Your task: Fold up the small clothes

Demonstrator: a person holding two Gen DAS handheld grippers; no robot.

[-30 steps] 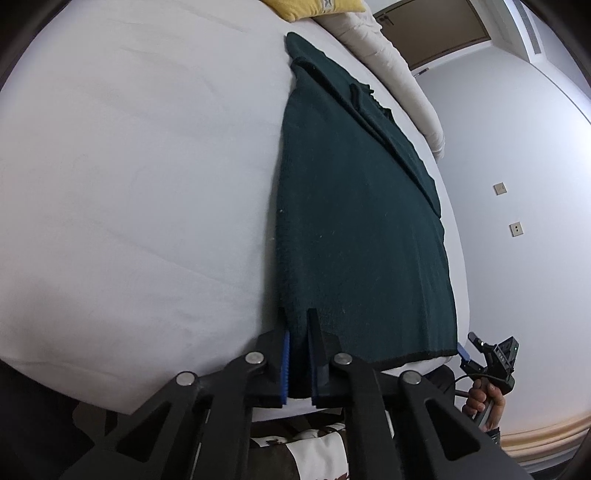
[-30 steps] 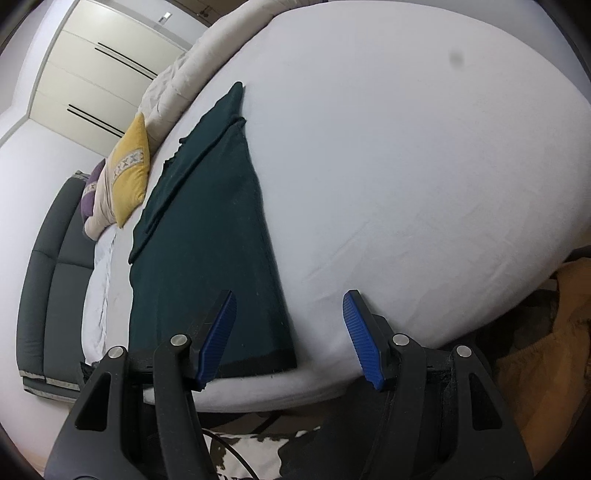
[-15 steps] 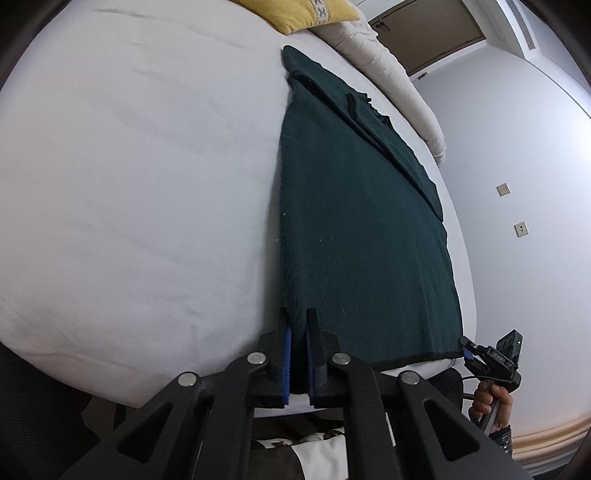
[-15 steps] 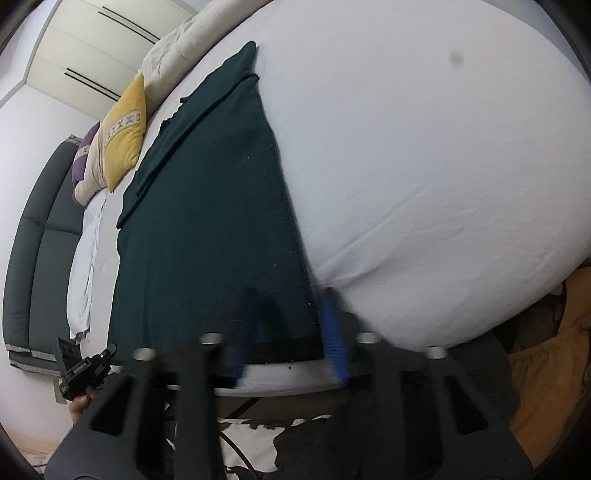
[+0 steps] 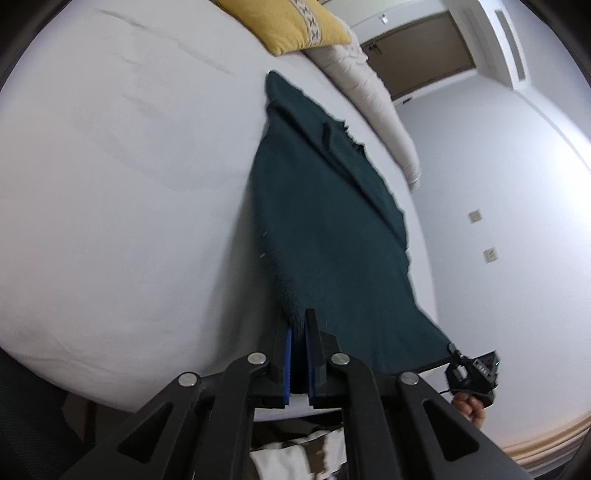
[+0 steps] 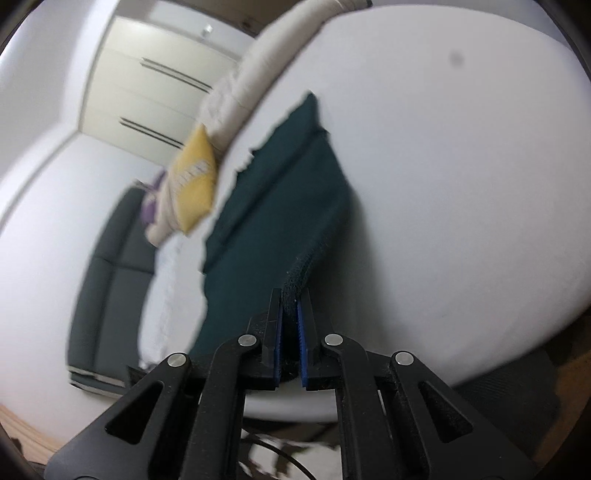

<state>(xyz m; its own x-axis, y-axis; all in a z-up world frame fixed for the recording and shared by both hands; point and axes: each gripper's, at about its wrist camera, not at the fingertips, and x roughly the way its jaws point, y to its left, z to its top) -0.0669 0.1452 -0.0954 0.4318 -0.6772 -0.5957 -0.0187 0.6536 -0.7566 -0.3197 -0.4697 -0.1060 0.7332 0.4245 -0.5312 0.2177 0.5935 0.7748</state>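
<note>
the garment [image 5: 332, 236] lies on the bed [image 5: 129, 184], running from bottom centre to upper centre of the left wrist frame; a pillow [image 5: 295, 22] sits above it, a rolled duvet [image 5: 373, 96] upper right, each tool [image 5: 298, 334] [image 6: 290, 306] at a near corner

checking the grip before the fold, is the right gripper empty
No, the right gripper is shut on the near corner of the dark green garment, whose knit edge is pinched between its blue pads.

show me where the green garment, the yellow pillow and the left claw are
green garment [image 5: 332, 236], left wrist view, middle of the cloth panel spread over the bed
yellow pillow [image 5: 291, 26], left wrist view, centre of its top face
left claw [image 5: 298, 334], left wrist view, midway between the blue-padded tips pinching the garment's hem
</note>
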